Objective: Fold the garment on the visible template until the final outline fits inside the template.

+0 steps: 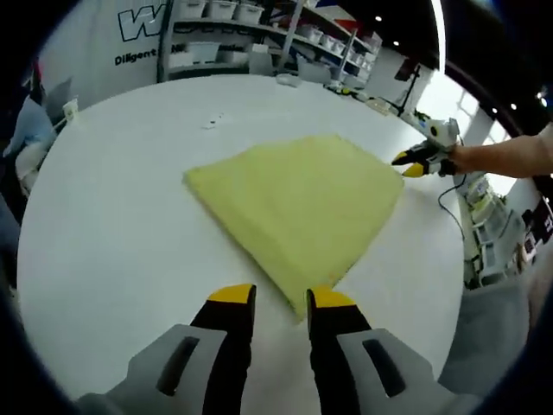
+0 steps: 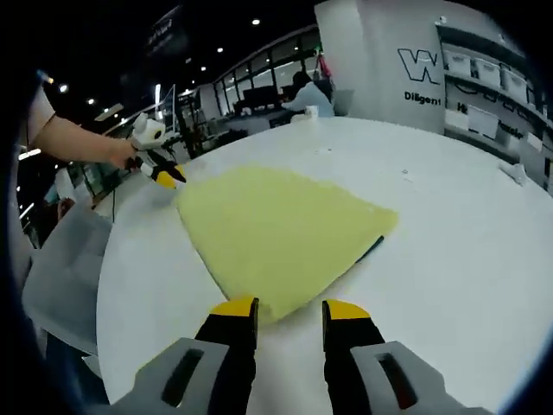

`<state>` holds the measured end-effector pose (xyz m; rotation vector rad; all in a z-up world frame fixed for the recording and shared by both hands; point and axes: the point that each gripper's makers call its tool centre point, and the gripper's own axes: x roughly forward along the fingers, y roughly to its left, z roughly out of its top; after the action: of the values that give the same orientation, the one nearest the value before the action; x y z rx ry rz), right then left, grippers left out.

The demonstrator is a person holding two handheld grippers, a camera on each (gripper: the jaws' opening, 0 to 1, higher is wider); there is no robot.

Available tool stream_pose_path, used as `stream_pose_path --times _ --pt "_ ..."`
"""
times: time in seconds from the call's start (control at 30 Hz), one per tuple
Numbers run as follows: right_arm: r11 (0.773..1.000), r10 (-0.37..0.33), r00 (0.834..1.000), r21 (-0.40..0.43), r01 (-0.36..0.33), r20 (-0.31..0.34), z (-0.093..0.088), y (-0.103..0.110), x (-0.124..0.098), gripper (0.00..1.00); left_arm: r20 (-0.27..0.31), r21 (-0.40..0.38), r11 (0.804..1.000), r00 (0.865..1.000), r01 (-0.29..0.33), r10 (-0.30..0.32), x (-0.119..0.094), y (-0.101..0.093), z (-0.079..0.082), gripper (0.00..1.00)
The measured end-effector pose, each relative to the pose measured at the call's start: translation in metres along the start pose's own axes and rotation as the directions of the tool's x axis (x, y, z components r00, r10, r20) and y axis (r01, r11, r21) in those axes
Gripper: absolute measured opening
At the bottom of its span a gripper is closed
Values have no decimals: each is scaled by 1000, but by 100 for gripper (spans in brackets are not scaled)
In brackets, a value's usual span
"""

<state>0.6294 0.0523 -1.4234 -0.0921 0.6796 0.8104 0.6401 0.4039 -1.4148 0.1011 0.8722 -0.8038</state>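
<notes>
Flanking garment (image 1: 298,207) corners, open tools (image 1: 281,304)

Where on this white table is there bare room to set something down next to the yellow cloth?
Bare tabletop rings the folded yellow garment on the round white table: a wide patch between the cloth and the table's shelf-side edge, and another on the cloth's long side in the left gripper view. It is tighter at the two corners where the left gripper and right gripper sit.
</notes>
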Motion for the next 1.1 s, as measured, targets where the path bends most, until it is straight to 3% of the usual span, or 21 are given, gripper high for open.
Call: stream_pose_path --times 0.33,0.77,1.1 --pt "1000 4 1000 26 -4 20 -15 22 2 26 39 -52 997 998 -54 56 6 7 -21 28" --pt "999 -11 999 42 10 33 -18 29 10 23 72 -92 993 994 -77 83 15 5 -22 13" --pt "999 -18 999 32 17 48 -11 25 14 6 88 -100 992 992 -76 85 21 3 -19 7"
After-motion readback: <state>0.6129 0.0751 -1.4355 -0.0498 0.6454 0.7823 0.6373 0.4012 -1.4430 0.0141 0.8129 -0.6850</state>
